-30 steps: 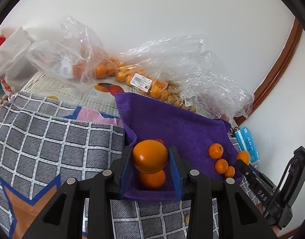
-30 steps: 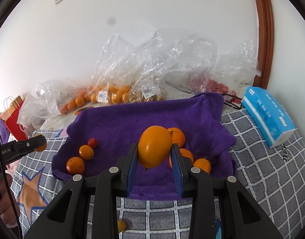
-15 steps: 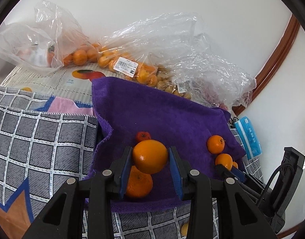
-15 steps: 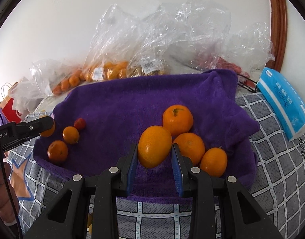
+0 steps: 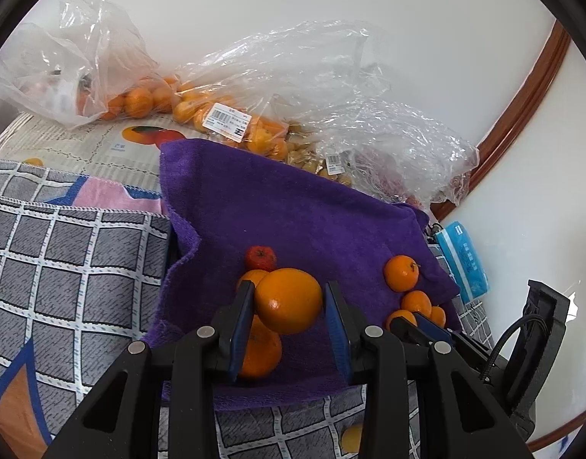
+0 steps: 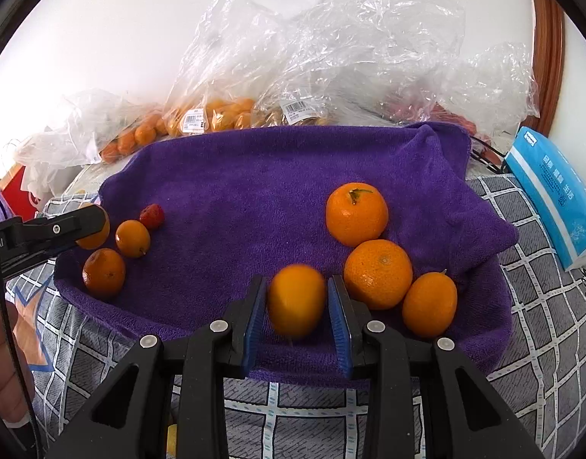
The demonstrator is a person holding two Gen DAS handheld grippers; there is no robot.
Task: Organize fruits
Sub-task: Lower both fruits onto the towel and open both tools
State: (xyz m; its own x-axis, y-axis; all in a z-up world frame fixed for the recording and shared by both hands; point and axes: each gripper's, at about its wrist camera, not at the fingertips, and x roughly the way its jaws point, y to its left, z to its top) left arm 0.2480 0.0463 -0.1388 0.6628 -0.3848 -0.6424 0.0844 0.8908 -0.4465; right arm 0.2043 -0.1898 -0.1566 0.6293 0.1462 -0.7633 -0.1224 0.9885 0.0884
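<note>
My left gripper [image 5: 289, 302] is shut on a round orange [image 5: 288, 300] just above the near left part of the purple towel [image 5: 293, 222]. Under it lie an orange [image 5: 260, 352], a smaller one [image 5: 250, 277] and a red fruit [image 5: 260, 258]. My right gripper [image 6: 296, 302] is shut on an oval orange [image 6: 296, 300], which looks blurred, low over the towel's [image 6: 235, 191] near edge. To its right lie three oranges [image 6: 378, 273]. The left gripper [image 6: 63, 229] shows at the towel's left end beside two oranges [image 6: 103, 272] and the red fruit [image 6: 152, 216].
Clear plastic bags of oranges [image 5: 224, 114] and other fruit [image 6: 331, 76] are piled along the wall behind the towel. A blue tissue pack [image 6: 552, 195] lies at the right. A grey checked cloth [image 5: 63, 267] covers the surface around the towel. A hand [image 6: 2, 363] shows at far left.
Both grippers have sunk toward the towel with their oranges. The right gripper's orange now sits lower between the pads and is blurred.
</note>
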